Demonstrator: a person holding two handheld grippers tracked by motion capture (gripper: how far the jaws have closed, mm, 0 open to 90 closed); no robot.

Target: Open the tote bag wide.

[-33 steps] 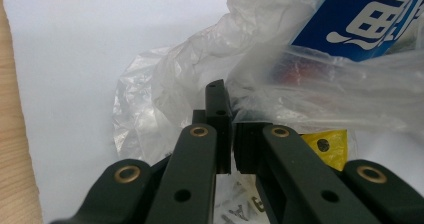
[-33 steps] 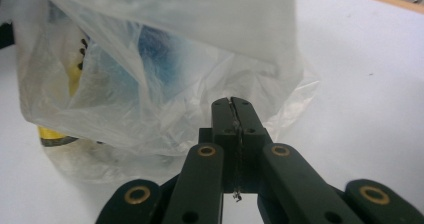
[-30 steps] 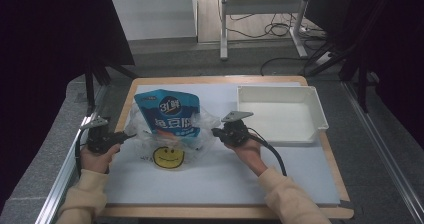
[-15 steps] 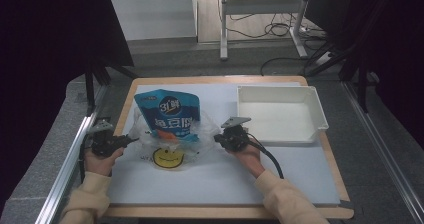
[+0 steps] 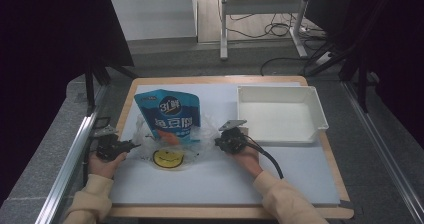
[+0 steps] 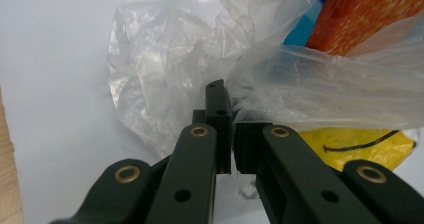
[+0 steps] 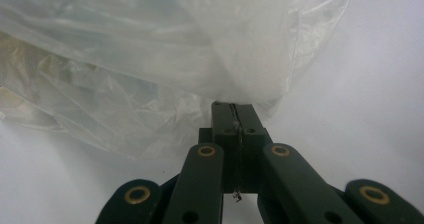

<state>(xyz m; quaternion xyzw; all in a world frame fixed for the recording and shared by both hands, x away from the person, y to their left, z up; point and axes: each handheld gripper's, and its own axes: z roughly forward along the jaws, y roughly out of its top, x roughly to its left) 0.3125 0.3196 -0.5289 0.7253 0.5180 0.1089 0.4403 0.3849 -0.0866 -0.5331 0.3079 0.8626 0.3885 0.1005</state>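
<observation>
A clear plastic bag (image 5: pixel 204 130) lies on the white mat, and a blue printed pouch (image 5: pixel 169 115) sticks out of its far side. Inside it sit a yellow smiley-face disc (image 5: pixel 168 158) and an orange item (image 5: pixel 172 139). My left gripper (image 5: pixel 131 145) pinches the bag's left edge and my right gripper (image 5: pixel 218 143) pinches its right edge. In the left gripper view the left gripper (image 6: pixel 227 101) is shut on the bag's film (image 6: pixel 165 59), with the yellow disc (image 6: pixel 360 144) behind. In the right gripper view the right gripper (image 7: pixel 234 109) clamps the crumpled film (image 7: pixel 150 44).
A white rectangular tray (image 5: pixel 315 109) stands at the back right of the mat (image 5: pixel 220 179), close to my right hand. The wooden table edge (image 5: pixel 125 109) runs along the left, with a metal rail (image 5: pixel 75 149) beyond it. A black cable trails from the right gripper.
Both hands have sunk a little toward the mat, bringing the bag's two edges down with them. Both grips are unchanged.
</observation>
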